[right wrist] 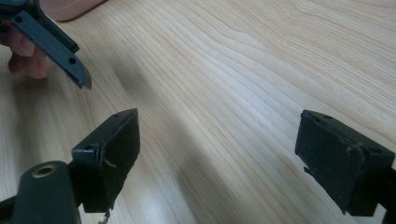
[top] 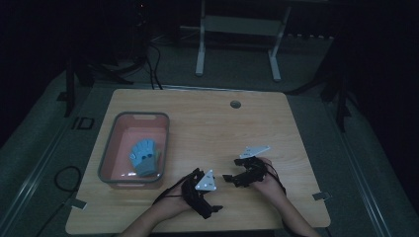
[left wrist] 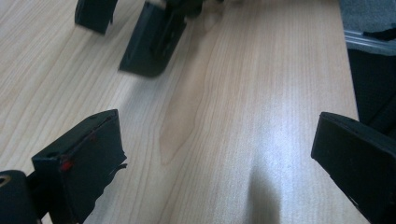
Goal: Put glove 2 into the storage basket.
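Above bare table point(top: 207, 123), both tools point(top: 210, 195) agape.

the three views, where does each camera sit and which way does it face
High view: above the person's side, looking forward and down on the table, with a tray holding a blue glove; forearms, left gripper and right gripper show.
Left gripper view: rides the left gripper, facing bare tabletop; its open fingers show.
Right gripper view: rides the right gripper, facing the tabletop; open fingers show.
Shared: each gripper view catches the other gripper.
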Demonstrator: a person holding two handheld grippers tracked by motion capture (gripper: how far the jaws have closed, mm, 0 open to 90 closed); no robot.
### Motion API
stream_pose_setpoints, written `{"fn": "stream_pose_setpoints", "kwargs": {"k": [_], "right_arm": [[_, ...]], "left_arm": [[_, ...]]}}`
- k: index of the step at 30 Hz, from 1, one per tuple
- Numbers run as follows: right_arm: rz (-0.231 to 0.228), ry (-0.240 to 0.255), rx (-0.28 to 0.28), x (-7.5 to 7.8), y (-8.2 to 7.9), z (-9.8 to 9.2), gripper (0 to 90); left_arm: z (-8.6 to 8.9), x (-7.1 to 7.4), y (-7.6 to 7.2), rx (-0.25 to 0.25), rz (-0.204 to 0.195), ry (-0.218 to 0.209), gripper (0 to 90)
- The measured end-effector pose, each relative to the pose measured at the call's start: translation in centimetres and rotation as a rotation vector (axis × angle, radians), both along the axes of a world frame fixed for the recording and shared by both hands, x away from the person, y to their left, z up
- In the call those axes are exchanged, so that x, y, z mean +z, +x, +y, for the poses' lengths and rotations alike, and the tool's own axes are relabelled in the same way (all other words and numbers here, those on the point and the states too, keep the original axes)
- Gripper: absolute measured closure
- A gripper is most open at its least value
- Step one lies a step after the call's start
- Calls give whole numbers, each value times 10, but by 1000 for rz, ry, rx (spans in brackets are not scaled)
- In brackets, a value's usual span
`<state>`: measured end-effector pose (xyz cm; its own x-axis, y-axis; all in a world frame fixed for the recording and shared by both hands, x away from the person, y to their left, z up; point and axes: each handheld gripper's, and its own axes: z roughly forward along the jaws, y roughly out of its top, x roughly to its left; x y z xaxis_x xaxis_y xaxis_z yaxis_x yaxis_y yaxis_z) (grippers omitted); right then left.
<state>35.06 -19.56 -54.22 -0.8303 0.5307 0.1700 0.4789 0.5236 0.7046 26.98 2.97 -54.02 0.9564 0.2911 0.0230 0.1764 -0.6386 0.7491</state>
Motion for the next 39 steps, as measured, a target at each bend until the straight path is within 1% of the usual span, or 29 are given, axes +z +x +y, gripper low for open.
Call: {"fn": "stream_pose_setpoints", "kwargs": {"k": [1, 4, 7, 8, 11, 12, 13, 14, 16, 17, 18, 20, 21, 22, 23, 24, 25, 26, 28, 30, 35, 39], "right_arm": [[-11, 3, -7, 0, -1, -2, 140], [-16, 16, -11, -1, -2, -9, 140], [-7, 20, -14, -3, -3, -12, 140], [-8, 14, -23, -6, -5, -16, 140], [-14, 11, -43, -11, -7, -22, 139], [-23, 8, -52, -12, -7, -25, 139], [-26, 9, -58, -13, -8, -27, 139], [-19, 11, -61, -14, -8, -30, 138], [-29, 10, -71, -15, -9, -34, 138], [-29, 14, -73, -15, -10, -37, 138], [-28, 25, -77, -15, -11, -39, 138], [-40, 39, -89, -14, -13, -42, 138], [-43, 42, -89, -13, -14, -43, 138], [-43, 42, -89, -13, -14, -43, 138], [-56, 44, -92, -13, -16, -46, 138], [-56, 44, -92, -13, -16, -46, 138], [-69, 33, -93, -14, -18, -48, 138], [-74, 33, -96, -14, -19, -50, 138], [-75, 50, -95, -13, -20, -52, 138], [-82, 53, -98, -11, -20, -54, 138], [-98, 27, -96, -15, -18, -54, 138], [-104, 25, -95, -15, -18, -53, 138]], "left_arm": [[0, -2, 0, 2, 4, -3, 26], [1, -8, 0, 6, 16, -9, 26], [1, -11, -1, 4, 26, -18, 26], [1, -14, -1, 7, 35, -29, 25], [2, -15, -1, 7, 28, -27, 25], [3, -15, -1, 9, 25, -33, 26], [4, -15, -1, 9, 25, -38, 25], [4, -14, -2, 11, 26, -44, 25], [5, -14, -1, 14, 24, -50, 25], [6, -14, -1, 20, 26, -57, 25], [6, -14, -1, 20, 26, -57, 26], [6, -15, -2, 18, 20, -51, 25], [6, -15, -2, 18, 20, -51, 26], [6, -15, -3, 17, 15, -47, 26], [5, -15, -5, 15, 3, -42, 26], [5, -15, -5, 15, 3, -42, 25], [5, -15, -6, 12, -10, -41, 26], [6, -15, -6, 8, -10, -39, 25], [5, -16, -6, 10, -11, -37, 25], [6, -16, -6, 7, -12, -33, 26], [7, -16, -7, 4, -26, -33, 25], [8, -17, -7, 4, -21, -48, 25]]}}
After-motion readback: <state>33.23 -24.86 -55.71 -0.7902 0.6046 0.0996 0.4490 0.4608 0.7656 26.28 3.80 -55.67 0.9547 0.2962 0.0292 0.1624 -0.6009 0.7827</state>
